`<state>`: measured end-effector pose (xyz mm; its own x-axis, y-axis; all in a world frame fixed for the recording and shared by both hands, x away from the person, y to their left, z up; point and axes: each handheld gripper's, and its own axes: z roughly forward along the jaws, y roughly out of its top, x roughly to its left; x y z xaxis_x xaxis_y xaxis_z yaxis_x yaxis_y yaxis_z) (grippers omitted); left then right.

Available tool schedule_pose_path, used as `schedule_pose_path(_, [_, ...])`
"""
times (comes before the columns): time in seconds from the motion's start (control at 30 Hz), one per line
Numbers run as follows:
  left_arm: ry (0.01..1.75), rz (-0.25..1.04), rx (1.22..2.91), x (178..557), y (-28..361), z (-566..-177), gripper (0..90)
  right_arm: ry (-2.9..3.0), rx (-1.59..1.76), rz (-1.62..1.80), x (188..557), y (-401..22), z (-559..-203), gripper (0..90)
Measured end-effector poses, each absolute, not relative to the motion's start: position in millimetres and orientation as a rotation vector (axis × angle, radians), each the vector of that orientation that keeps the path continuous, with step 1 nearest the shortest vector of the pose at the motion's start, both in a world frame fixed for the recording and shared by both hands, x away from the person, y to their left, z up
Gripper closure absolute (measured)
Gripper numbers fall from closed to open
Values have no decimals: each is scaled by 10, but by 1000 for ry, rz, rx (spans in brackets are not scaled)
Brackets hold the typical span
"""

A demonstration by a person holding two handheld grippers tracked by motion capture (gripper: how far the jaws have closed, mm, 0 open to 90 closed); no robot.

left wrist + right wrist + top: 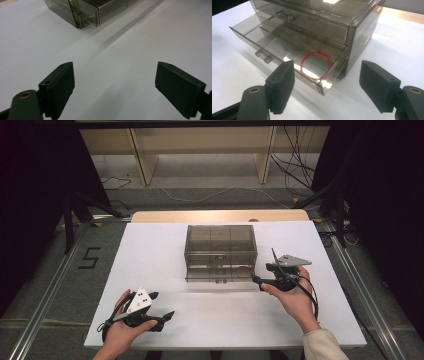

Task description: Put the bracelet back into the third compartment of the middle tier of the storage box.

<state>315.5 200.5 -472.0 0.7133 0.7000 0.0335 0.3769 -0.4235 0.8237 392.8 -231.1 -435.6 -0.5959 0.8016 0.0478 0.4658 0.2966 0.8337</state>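
Observation:
A smoky clear drawer box (220,240) stands at the middle of the white table (150,250). Its lower drawer (274,42) is pulled out toward me. A red loop of string (316,65) lies in the drawer's right end compartment, also seen from above as the red loop (243,271). My right gripper (262,267) is open just off the drawer's right front corner, with nothing between its jaws (327,72). My left gripper (162,305) rests near the table's front left, open and empty, facing the bare table and the box's corner (82,15).
The table's front edge runs just below both hands. Metal rails (45,300) flank the table on the floor. Behind it stand wooden shelf legs (142,160) and loose cables (295,170). A taped "5" (89,257) marks the floor at left.

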Motion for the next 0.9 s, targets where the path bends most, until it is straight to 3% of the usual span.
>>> schedule_pose_path(0.9, [807, 459, 2057, 3142, 1983, -4723, 159, 2115, 1253, 1246, 3365, -2908, -4632, 296])
